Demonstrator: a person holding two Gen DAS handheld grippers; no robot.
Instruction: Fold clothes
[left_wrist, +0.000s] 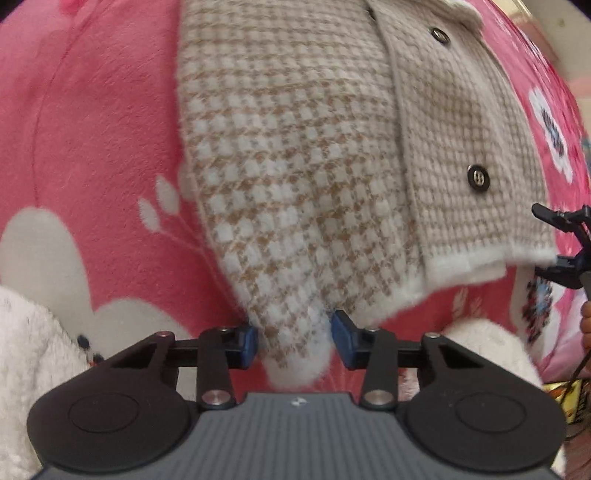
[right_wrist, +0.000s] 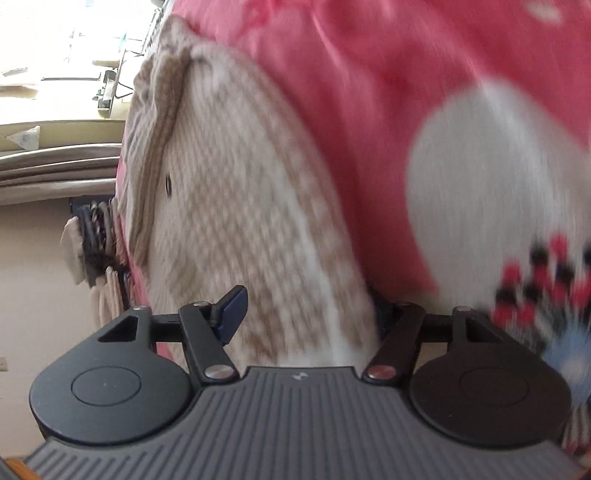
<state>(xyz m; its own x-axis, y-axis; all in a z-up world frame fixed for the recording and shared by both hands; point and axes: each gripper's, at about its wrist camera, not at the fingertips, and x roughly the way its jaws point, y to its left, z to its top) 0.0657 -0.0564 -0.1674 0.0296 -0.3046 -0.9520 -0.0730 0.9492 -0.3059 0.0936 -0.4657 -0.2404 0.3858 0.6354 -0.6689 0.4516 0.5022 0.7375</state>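
**Cardigan laid out, sleeve folded in, both grippers at the hem**

Progress: The cardigan (left_wrist: 295, 166) lies flat on the pink blanket (left_wrist: 92, 129), front up, with the near sleeve (left_wrist: 288, 258) lying lengthwise over the body. The body itself shows no cross-fold yet; I judge the task to be early to midway, with the halving of the body still left.

Left gripper (left_wrist: 294, 341): jaws partly spread, straddling the sleeve cuff. The blue pads sit just beside the fabric on either side; a firm pinch is not evident.

Right gripper (right_wrist: 306, 317): jaws spread around the hem corner, one pad above the cloth, the other largely hidden beneath it. The view is blurred; no pinch is evident.

Materials: The cardigan is a thick, fuzzy knit in beige-and-white houndstooth, with a plain cream border and dark round buttons (left_wrist: 479, 178). It looks soft and limp. The blanket is plush fleece printed with white flowers.
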